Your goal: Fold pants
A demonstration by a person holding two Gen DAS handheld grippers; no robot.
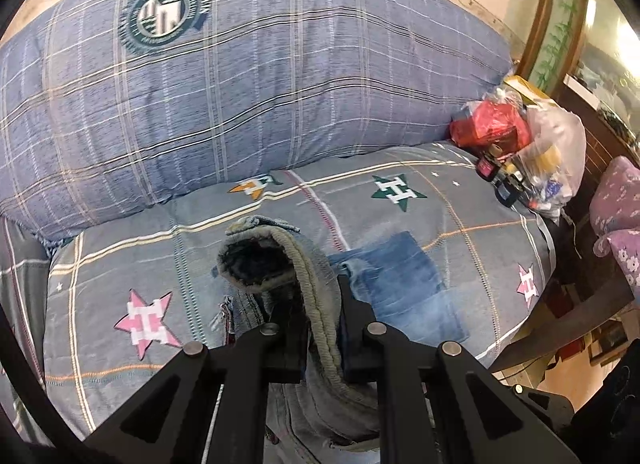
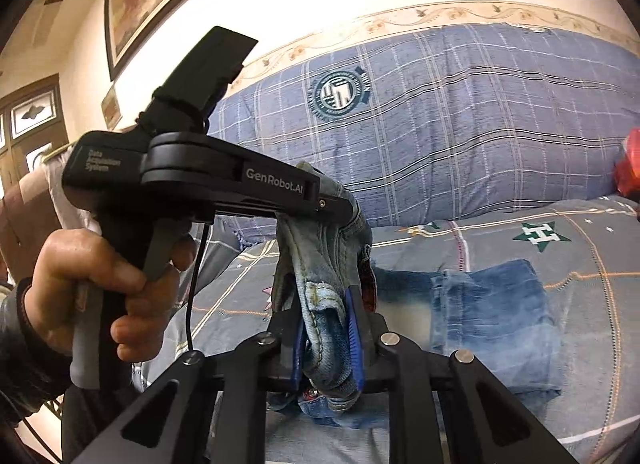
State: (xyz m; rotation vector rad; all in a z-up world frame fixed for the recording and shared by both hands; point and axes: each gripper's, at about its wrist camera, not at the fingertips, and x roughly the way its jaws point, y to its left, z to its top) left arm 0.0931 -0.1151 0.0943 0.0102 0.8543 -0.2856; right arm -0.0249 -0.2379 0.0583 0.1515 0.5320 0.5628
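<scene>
Both claws pinch bunched denim of the pants (image 2: 492,312), lifted above the bed (image 1: 460,183); the legs trail at 3 o'clock. Risk: thick waistband seam may slip from the left claw (image 1: 322,328) or right claw (image 2: 326,340), spoiling the fold. Legible: "GenRobot.AI", "Data Acquisition System"; "H" stars.

1. The pants (image 1: 400,284) are faded blue denim, paler at the bunched waistband, darker on the flat leg;
2. the bed cover (image 1: 460,215) is grey-blue with cream and orange lines and pink, green and orange stars;
3. the pillow (image 1: 280,75) is blue plaid with a dark green round emblem;
4. the left tongs (image 1: 320,328) are black; the right tongs (image 2: 328,340) are black with blue pads (image 2: 354,344).
</scene>
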